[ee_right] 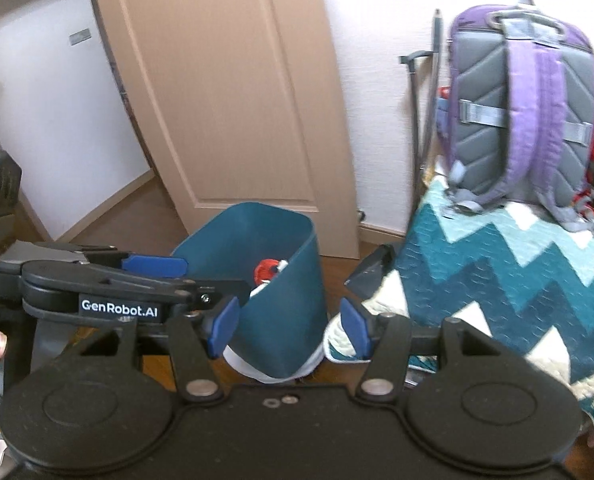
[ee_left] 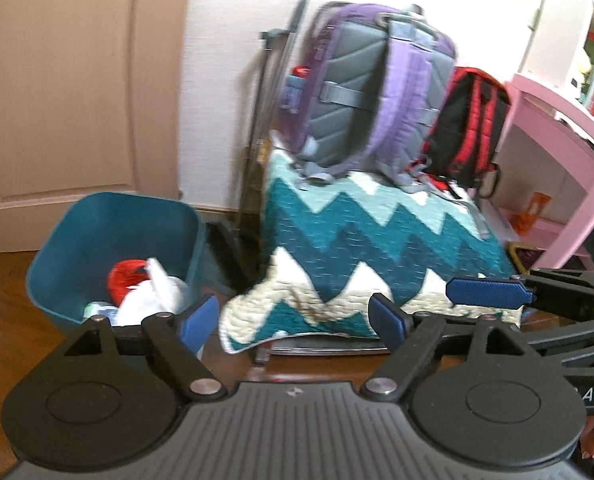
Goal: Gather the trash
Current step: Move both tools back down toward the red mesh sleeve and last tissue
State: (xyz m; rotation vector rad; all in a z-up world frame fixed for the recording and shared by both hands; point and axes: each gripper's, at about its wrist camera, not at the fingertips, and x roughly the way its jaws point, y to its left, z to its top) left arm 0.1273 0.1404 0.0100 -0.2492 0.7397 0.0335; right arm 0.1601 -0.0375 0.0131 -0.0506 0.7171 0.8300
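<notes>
Both claws stand wide with nothing between their blue pads: the left claw [ee_left: 293, 320] hangs just short of the bin [ee_left: 113, 256], and the right claw [ee_right: 291, 328] frames the bin's near wall. The bin sits on the wood floor [ee_left: 1, 320], just beside a zigzag quilt [ee_left: 377, 248] and in front of a door [ee_left: 57, 80]. Inside lie crumpled white paper [ee_left: 153, 296] and something red [ee_left: 125, 280], both likely light and soft, easy to crush. The bin looks like thin, smooth plastic: probably light, a little flexible and slippery on its flat walls, so the rim seems the best hold. Farther back, a purple backpack [ee_left: 377, 88] rests on the quilt.
</notes>
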